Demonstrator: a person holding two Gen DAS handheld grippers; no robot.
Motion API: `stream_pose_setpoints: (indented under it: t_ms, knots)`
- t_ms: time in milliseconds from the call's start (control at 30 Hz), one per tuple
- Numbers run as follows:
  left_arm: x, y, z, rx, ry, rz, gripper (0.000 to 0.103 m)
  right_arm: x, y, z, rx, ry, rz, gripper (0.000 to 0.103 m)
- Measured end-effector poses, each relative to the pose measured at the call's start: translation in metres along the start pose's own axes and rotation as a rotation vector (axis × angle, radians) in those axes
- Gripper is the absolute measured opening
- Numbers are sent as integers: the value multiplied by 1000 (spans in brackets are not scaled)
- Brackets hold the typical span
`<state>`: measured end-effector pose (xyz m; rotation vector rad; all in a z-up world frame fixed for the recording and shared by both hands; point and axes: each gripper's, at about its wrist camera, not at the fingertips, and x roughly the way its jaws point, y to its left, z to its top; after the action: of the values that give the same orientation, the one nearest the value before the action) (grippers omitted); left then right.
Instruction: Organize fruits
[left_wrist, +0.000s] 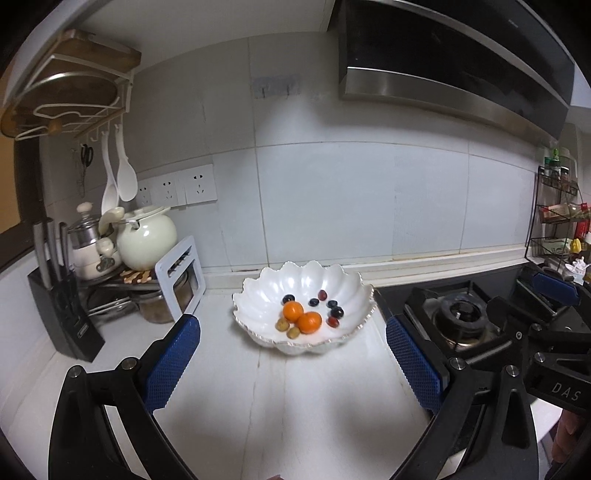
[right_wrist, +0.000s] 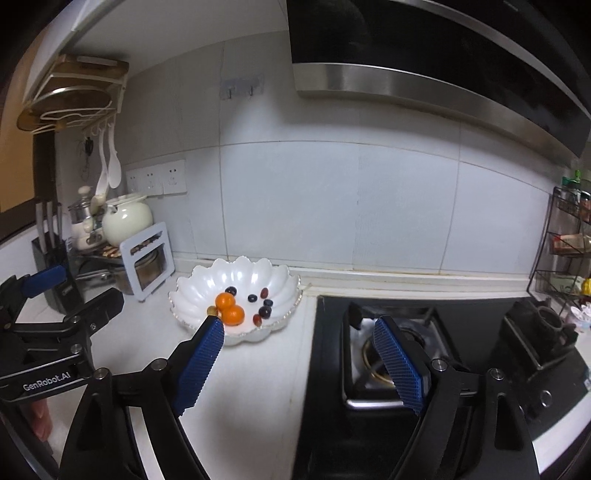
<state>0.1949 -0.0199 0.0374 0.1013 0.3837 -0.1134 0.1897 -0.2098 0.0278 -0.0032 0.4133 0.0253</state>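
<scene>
Both the left gripper (left_wrist: 291, 328) and right gripper (right_wrist: 299, 332) stood released, empty; the white scalloped ceramic bowl (left_wrist: 266, 295) at frame centre held two orange tangerines (left_wrist: 301, 316).

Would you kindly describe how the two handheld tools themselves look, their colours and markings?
Both the left tool and the right tool have glossy black angular frames with silver pivot bolts and blue, diamond-textured rectangular finger pads. White lettering reads "GenRobot.AI" on the left one's body, "DAS" on the right's. No cables show.

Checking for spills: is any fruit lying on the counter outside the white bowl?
No: the two oranges and all the smaller fruits lie inside the scalloped white bowl.
</scene>
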Motion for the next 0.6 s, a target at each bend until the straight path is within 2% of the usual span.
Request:
stream_pose_setpoints:
  t_ms: [100, 333, 600]
  knots:
    - [-20, -6, -9, -3, 4, -1, 103, -18, -3, -9, 10, -16, 2, 85]
    - [-64, -10, -31, -23, 10, -2, 103, -57, -7, -36, 28, 6, 17, 84]
    - [-98, -11, -55, -22, 32, 1, 103, -94, -3, -61, 20, 18, -2, 84]
